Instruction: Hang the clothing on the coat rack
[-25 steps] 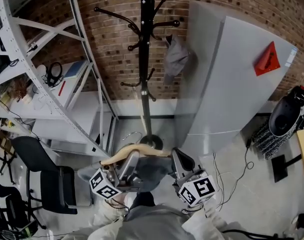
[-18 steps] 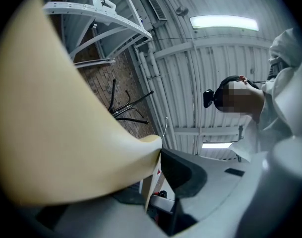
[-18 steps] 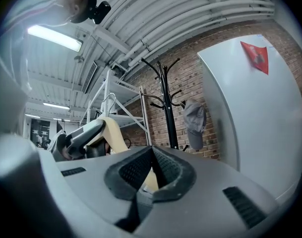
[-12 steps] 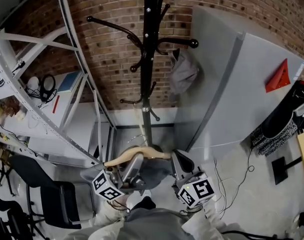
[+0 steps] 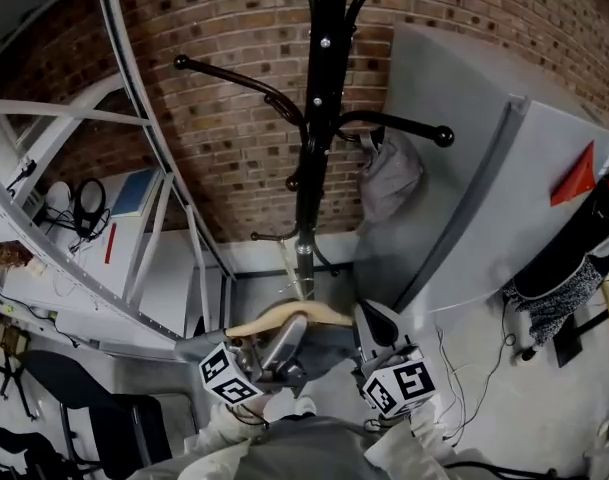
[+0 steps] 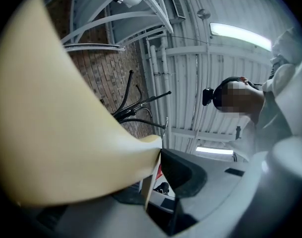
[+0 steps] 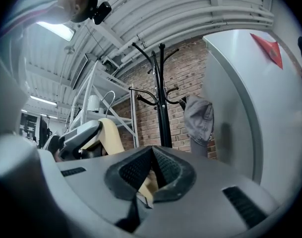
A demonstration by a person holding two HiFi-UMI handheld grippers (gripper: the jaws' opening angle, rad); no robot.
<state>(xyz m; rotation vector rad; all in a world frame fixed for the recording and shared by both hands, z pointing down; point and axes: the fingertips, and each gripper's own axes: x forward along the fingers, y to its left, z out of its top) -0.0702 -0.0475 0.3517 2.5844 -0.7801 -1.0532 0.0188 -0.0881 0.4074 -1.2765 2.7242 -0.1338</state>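
Observation:
Both grippers hold a cream wooden hanger [image 5: 284, 320] low in the head view, with grey clothing [image 5: 329, 345] draped beneath it. My left gripper [image 5: 284, 351] is shut on the hanger's left arm, which fills the left gripper view [image 6: 66, 133]. My right gripper [image 5: 372, 326] is shut on the hanger's other end [image 7: 148, 182]. The black coat rack [image 5: 315, 168] stands straight ahead, with its hooks above the hanger. A grey garment [image 5: 389, 183] hangs from its right hook.
A tall grey cabinet [image 5: 484, 208] stands right of the rack against the brick wall [image 5: 234, 118]. White metal shelving [image 5: 134, 238] with headphones [image 5: 87, 206] stands at the left. Black items and cables [image 5: 554, 298] lie on the floor at the right.
The coat rack now looms larger and nearer in the head view. Both grippers have shifted slightly right with the hanger, and their hold has not changed.

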